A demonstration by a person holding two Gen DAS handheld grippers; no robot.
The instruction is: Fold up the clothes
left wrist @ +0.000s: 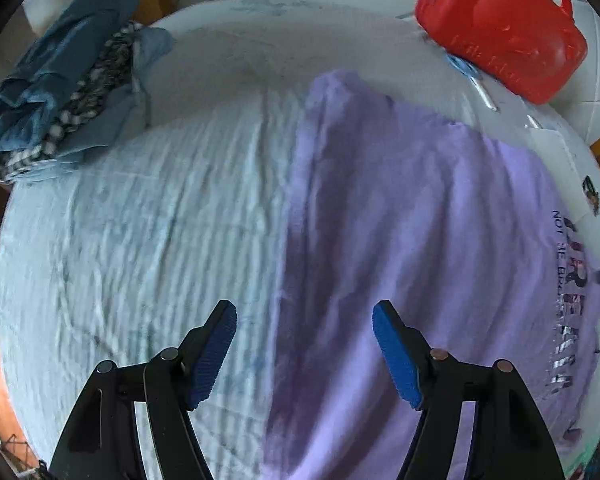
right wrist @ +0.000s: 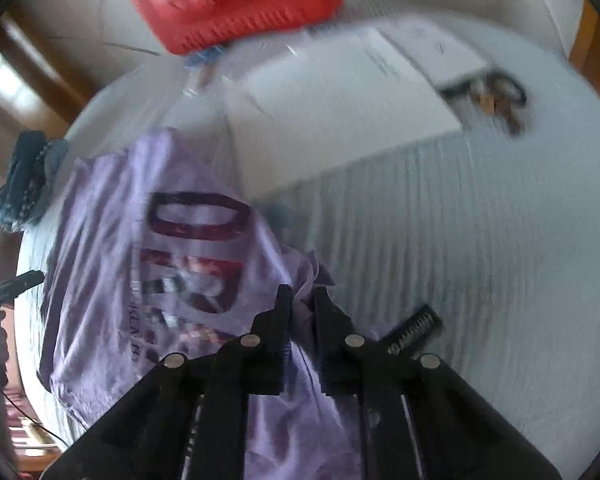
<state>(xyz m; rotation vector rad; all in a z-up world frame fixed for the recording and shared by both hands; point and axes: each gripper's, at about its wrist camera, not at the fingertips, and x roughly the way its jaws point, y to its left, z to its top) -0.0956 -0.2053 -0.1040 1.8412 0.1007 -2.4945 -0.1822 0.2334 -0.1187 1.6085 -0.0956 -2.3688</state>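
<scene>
A lilac T-shirt (left wrist: 412, 240) with dark printed lettering lies spread on a round table covered by a pale blue cloth (left wrist: 140, 240). My left gripper (left wrist: 304, 320) hangs open above the shirt's left edge, its blue pads (left wrist: 214, 356) clear of the fabric. In the right wrist view the same lilac T-shirt (right wrist: 112, 260) lies to the left, and my right gripper (right wrist: 302, 300) is shut on a bunched fold of its right edge, with cloth running down between the black fingers (right wrist: 278, 320).
A pile of blue and checked clothes (left wrist: 60, 92) sits at the table's far left. A red plastic container (left wrist: 500, 28) stands at the far edge. White papers (right wrist: 340, 108) and keys (right wrist: 496, 100) lie beyond the shirt. A black spring-like object (right wrist: 416, 328) lies near my right gripper.
</scene>
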